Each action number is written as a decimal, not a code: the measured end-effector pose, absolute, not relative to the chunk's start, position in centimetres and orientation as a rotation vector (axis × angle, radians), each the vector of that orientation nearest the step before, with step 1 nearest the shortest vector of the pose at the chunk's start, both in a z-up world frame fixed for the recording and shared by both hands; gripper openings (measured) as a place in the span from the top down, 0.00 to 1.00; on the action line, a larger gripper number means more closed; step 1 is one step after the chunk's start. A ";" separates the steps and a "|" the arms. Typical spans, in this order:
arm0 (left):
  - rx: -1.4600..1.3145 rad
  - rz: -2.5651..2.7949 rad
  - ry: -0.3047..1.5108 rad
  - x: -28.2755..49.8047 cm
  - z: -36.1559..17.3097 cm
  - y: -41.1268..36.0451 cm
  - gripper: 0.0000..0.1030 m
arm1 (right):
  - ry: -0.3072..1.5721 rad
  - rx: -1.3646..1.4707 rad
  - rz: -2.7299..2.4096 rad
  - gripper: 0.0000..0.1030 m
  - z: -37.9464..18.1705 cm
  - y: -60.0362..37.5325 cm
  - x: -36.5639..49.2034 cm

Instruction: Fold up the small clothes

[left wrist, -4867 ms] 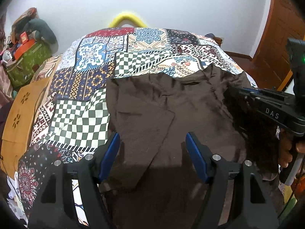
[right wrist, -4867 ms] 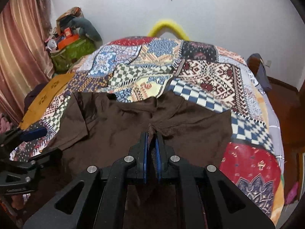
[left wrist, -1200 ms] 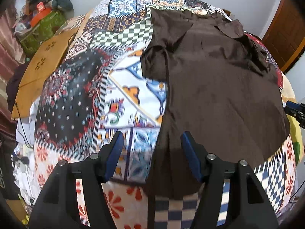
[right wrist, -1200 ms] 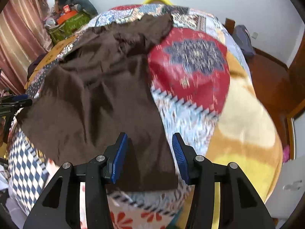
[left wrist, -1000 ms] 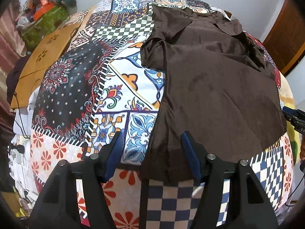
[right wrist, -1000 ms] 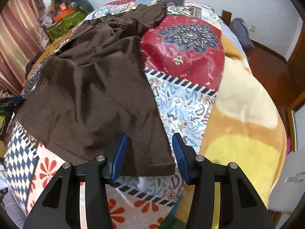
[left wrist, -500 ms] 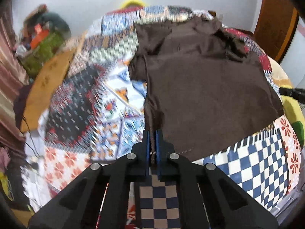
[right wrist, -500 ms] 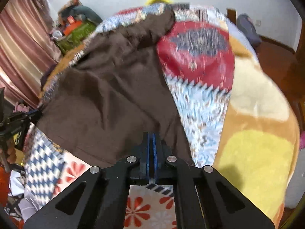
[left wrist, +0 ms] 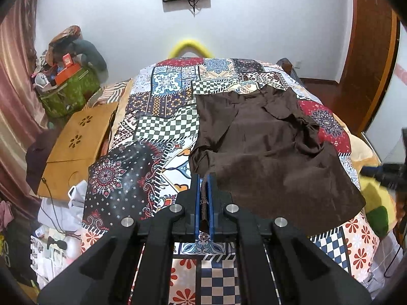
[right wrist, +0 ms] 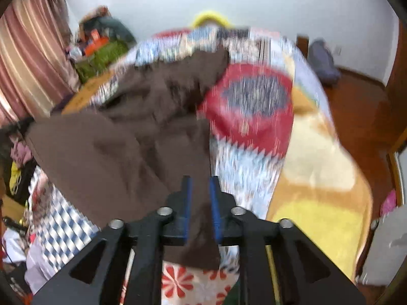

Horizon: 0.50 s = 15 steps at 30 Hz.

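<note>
A dark brown shirt [left wrist: 274, 157] lies on the patchwork bedspread [left wrist: 162, 127], collar toward the far end. My left gripper [left wrist: 203, 188] is shut on the shirt's near left hem corner and holds it raised off the bed. In the blurred right wrist view the shirt [right wrist: 122, 139] hangs lifted, and my right gripper [right wrist: 201, 193] grips its near right hem corner with the blue pads a little apart around the bunched cloth. The right gripper's tip [left wrist: 384, 172] shows at the right edge of the left wrist view.
A wooden lap desk [left wrist: 76, 139] leans at the bed's left side. A green bag [left wrist: 68, 94] with piled items stands by the left wall. A yellow hoop [left wrist: 189, 47] sits behind the bed. A wooden door [left wrist: 368, 63] is at the right, and clutter lies on the floor at the lower left.
Both grippers closed on the shirt's near hem corners about half a second ago and have since lifted them; the near half of the shirt has risen off the bed.
</note>
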<state>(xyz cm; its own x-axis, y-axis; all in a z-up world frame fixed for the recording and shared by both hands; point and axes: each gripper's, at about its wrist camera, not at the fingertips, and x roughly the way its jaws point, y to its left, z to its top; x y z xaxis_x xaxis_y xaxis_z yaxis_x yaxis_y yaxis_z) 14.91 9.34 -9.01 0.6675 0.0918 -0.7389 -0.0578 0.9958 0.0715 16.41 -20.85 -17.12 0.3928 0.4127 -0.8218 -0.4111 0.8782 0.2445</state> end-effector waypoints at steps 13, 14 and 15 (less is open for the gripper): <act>0.039 0.075 0.866 14.7 -10.7 8.3 0.95 | 1.183 0.201 0.542 0.63 -22.2 -22.3 15.3; 0.040 0.075 0.862 14.6 -10.6 8.3 0.95 | 1.178 0.201 0.549 0.72 -22.1 -22.2 15.1; 0.042 0.076 0.859 14.6 -10.6 8.3 0.95 | 1.170 0.189 0.560 0.88 -21.8 -22.1 14.9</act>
<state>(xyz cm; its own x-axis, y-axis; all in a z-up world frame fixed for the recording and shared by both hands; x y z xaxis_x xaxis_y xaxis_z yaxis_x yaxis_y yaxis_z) 14.56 8.31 -10.57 0.6505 0.0835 -0.7549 -0.0497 0.9965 0.0674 14.88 -22.10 -21.83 0.2727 0.5084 -0.8168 -0.3170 0.8491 0.4226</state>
